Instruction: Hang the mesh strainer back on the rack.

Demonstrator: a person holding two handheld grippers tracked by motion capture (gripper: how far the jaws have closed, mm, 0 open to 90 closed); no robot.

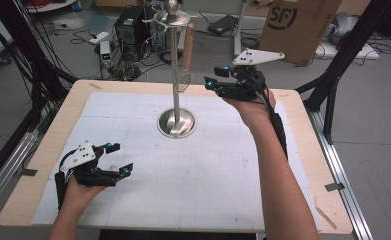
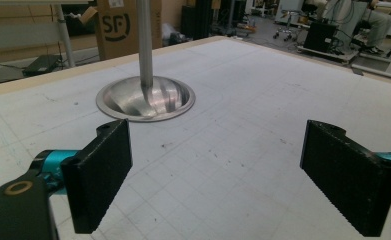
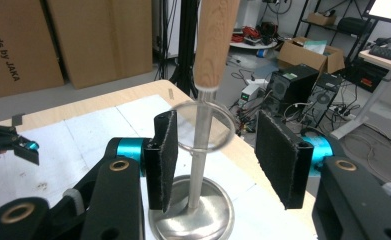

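A steel stand rises from a round base (image 1: 177, 123) at the middle back of the table. From its top hangs a utensil with a wooden handle (image 1: 187, 46) and a wire loop (image 1: 183, 82) below it. My right gripper (image 1: 215, 76) is raised just right of the loop, pointing at it, jaws open. In the right gripper view the handle (image 3: 215, 42) and loop (image 3: 231, 131) hang ahead of the open right gripper (image 3: 218, 130), untouched by the pads. My left gripper (image 1: 121, 158) rests low at the front left, open and empty. From the left gripper (image 2: 218, 135) the stand base (image 2: 145, 98) lies ahead.
A white gridded mat (image 1: 208, 170) covers the wooden table (image 1: 310, 165). Beyond the far edge are a cardboard box (image 1: 298, 25), a computer case (image 1: 130, 25) and cables on the floor. Black frame legs (image 1: 333, 95) stand at the right.
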